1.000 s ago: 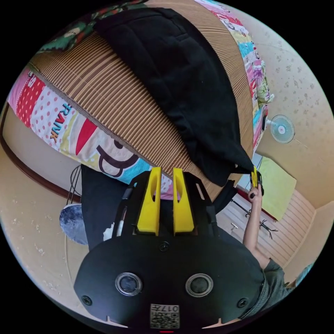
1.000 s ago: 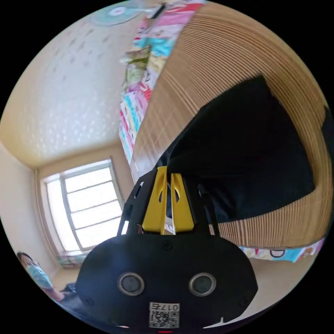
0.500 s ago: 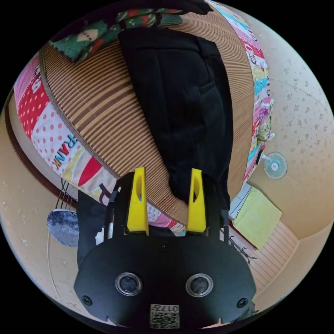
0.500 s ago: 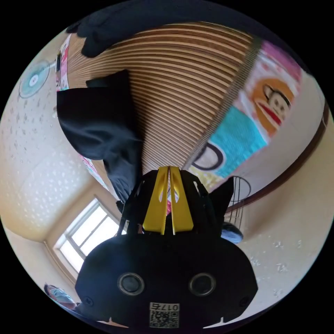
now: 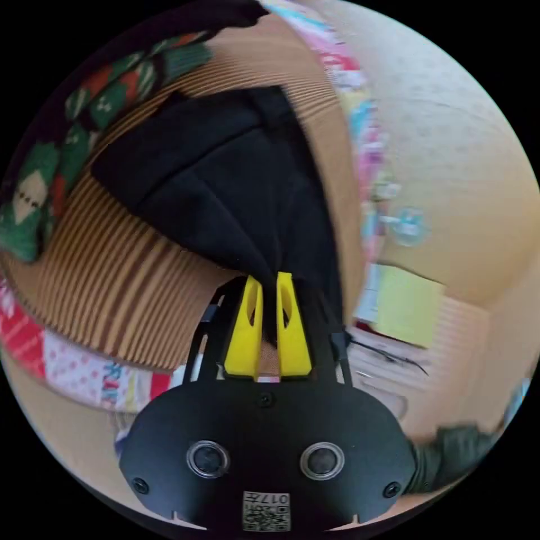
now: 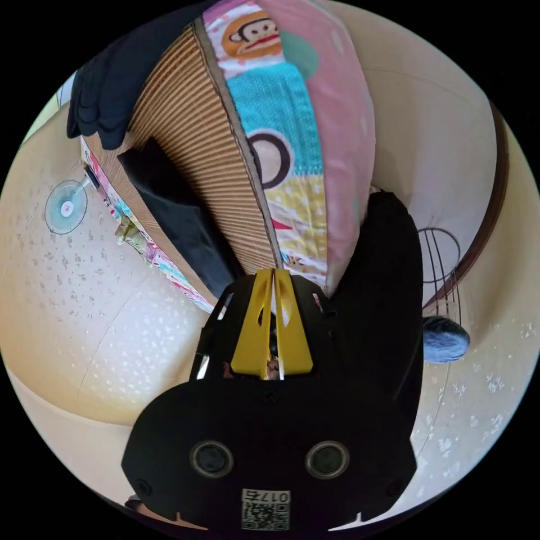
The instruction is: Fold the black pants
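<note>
Bright, even daylight; left gripper view motion-blurred (right sharp), fisheye bending at edges.

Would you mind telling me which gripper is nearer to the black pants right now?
Left. The left gripper is clamped on the black pants; the right gripper is shut, apart from them.

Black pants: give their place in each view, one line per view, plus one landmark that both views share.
Left gripper view: the black pants lie at upper centre on the striped mat, narrowing down to a bunched end pinched between the left tongs.
Right gripper view: the pants show as a dark slab left of centre, running down toward the right tongs.
Shared landmark: the striped mat beneath the pants.
</note>
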Available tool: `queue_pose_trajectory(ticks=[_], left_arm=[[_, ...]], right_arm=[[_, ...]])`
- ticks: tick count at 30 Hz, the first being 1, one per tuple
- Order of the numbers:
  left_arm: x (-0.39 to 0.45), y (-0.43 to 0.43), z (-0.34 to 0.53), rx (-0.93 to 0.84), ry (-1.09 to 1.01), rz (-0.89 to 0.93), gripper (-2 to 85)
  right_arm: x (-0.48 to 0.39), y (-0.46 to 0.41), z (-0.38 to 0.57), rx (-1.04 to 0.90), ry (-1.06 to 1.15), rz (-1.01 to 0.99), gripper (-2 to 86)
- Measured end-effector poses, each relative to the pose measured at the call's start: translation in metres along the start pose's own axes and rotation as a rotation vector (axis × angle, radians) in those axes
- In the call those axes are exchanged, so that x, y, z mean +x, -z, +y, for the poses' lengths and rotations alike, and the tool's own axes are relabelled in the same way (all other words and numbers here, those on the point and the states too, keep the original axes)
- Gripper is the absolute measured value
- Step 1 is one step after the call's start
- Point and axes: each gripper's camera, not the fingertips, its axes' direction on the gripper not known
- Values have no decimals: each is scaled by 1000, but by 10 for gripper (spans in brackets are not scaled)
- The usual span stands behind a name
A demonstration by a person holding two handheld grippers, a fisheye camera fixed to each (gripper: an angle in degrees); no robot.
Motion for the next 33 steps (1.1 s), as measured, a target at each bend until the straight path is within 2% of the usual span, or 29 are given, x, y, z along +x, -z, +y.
queue_pose_trajectory(ticks=[2,4,6,7,9,12,14,17,19,20,21,23,24,25,26,29,31,33], left_arm=[[-28,19,27,23,-7,257,42],[-60,29,59,43,136,179,47],[-94,45,101,115,425,-97,54],[-96,51,109,159,458,-134,69],[-98,64,127,322,452,-104,131],[-98,66,115,382,450,-89,172],[-99,66,97,371,443,-119,165],[-101,60,66,276,462,-207,104],[-93,56,51,203,401,-200,63],[-77,59,43,176,244,-141,56],[-57,65,39,154,24,5,52],[-33,75,45,94,-218,195,51],[-31,83,53,88,-279,230,51],[-36,87,57,99,-264,228,51],[-58,93,65,134,-139,182,51],[-123,89,90,211,366,14,50],[-130,84,100,281,427,19,49],[-107,78,97,300,360,29,48]], right_arm=[[-14,-11,-2,-44,24,40,4],[-31,-25,-4,-96,64,98,4],[-56,-44,-6,-172,124,189,4],[-62,-48,-6,-189,140,210,4],[-85,-64,-5,-243,212,281,4],[-105,-83,-2,-311,289,365,4],[-111,-92,1,-341,318,419,3],[-113,-99,4,-363,338,470,3],[-110,-99,3,-371,340,475,3],[-108,-98,2,-374,339,472,3],[-107,-96,1,-373,339,466,3],[-105,-89,-3,-368,337,458,3],[-103,-84,-5,-358,336,455,3],[-103,-81,-7,-353,335,453,3],[-101,-76,-10,-345,336,451,3],[-93,-69,-21,-351,331,455,3],[-87,-64,-26,-357,324,450,2],[-82,-56,-33,-356,328,414,2]])
